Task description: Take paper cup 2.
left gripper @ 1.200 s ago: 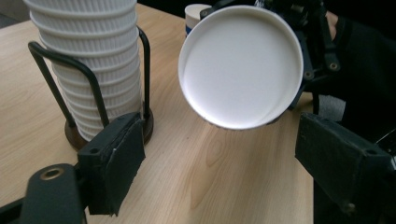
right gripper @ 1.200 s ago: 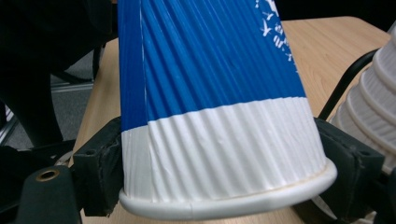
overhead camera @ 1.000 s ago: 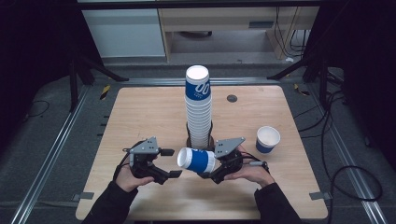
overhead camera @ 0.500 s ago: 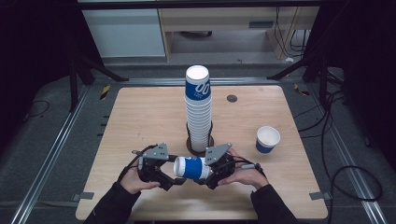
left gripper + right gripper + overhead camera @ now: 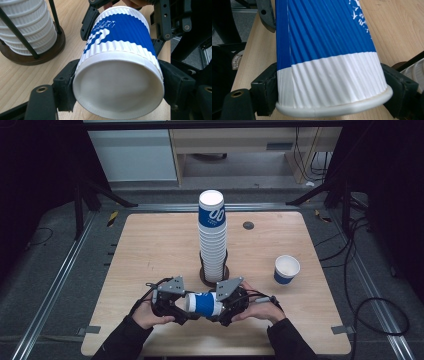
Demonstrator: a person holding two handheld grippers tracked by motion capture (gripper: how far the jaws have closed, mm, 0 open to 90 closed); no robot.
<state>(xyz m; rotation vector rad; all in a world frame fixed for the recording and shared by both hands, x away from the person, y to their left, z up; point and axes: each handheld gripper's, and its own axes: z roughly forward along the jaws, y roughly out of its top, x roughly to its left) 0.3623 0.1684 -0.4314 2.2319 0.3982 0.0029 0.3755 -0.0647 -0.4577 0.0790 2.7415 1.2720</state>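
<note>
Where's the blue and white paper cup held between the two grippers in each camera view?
High view: the cup lies on its side, bottom centre, between both grippers.
Left gripper view: centre, closed base toward the camera, jaws just closed on it.
Right gripper view: centre, rolled rim nearest.
Shared landmark: the cup stack in its stand, upper left in the left gripper view.

Cup (image 5: 204,303) lies between both tongs, before the stack (image 5: 212,240); lone cup (image 5: 286,269) right

My matt black pads (image 5: 65,90) hold a paper cup (image 5: 120,67) with bumpy ribbed sides and a smooth bottom. The table (image 5: 150,245) is pale wood. The cup stack (image 5: 212,240) looks like ribbed paper too.
</note>
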